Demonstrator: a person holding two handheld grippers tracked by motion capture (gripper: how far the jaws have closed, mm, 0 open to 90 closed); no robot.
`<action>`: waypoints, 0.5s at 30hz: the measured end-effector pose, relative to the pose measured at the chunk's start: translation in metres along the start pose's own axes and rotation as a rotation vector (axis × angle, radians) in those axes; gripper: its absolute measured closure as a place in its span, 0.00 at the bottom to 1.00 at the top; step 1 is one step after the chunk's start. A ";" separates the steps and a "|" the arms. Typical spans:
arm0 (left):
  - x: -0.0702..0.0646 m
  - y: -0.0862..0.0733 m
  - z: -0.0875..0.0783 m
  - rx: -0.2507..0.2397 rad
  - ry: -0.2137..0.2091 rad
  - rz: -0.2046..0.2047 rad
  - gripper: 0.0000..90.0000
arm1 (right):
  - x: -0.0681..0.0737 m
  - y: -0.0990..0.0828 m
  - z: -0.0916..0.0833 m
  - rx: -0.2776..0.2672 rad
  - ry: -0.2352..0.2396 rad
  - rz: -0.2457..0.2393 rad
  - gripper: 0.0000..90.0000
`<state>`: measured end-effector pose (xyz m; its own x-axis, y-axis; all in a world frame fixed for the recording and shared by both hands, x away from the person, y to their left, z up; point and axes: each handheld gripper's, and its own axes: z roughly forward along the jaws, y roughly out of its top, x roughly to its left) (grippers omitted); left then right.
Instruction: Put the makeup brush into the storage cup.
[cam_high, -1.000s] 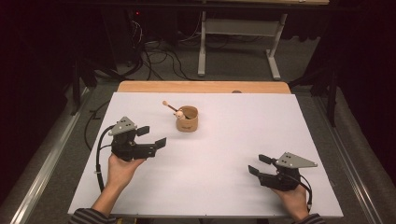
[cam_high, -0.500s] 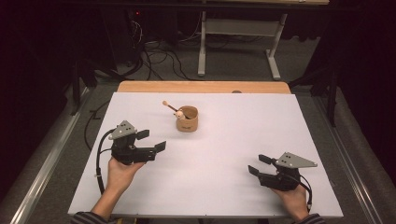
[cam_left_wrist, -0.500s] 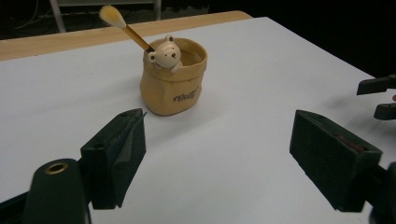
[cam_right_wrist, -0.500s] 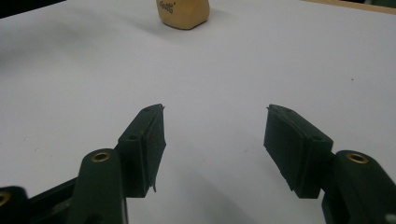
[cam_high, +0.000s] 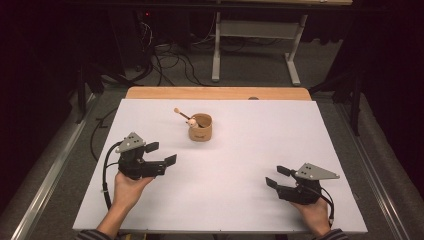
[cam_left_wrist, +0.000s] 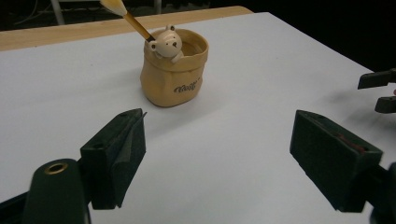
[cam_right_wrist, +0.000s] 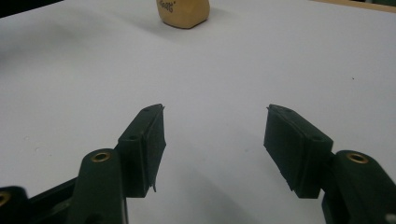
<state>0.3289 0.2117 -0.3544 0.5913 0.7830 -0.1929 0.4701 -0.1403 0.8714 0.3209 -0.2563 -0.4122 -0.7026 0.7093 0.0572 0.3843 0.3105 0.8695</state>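
Observation:
A small tan pot (cam_high: 200, 128) with a bear figure on its rim stands on the white table (cam_high: 250, 145), back of centre. A wooden stick (cam_high: 181, 114) leans out of it to the left. In the left gripper view the pot (cam_left_wrist: 174, 67) stands ahead of the wide-apart jaws, with the stick (cam_left_wrist: 126, 16) rising at the top. My left gripper (cam_high: 161, 153) is open at the left, short of the pot, holding nothing. My right gripper (cam_high: 277, 177) is open and empty near the front right. The right gripper view shows the pot's base (cam_right_wrist: 183, 11) far ahead.
A wooden board edge (cam_high: 217, 93) runs along the table's far side. Beyond it stand a desk frame (cam_high: 255, 45) and cables (cam_high: 165, 60) on the floor. The right gripper's jaw tips (cam_left_wrist: 379, 89) appear at the right edge of the left gripper view.
My left gripper has drifted slightly toward the front and right. The right gripper and the pot have stayed put.

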 end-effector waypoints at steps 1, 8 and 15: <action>0.000 0.000 0.000 0.000 -0.001 0.000 0.21 | 0.000 0.000 0.000 -0.003 -0.001 0.000 0.45; -0.001 -0.003 0.000 -0.001 -0.010 -0.007 0.21 | 0.000 0.000 0.000 -0.004 0.000 -0.001 0.45; -0.001 -0.007 0.000 -0.001 -0.015 -0.016 0.21 | 0.000 0.000 0.000 -0.002 0.001 -0.001 0.45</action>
<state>0.3251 0.2120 -0.3598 0.5935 0.7759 -0.2139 0.4790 -0.1269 0.8686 0.3209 -0.2566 -0.4121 -0.7033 0.7086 0.0571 0.3828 0.3098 0.8703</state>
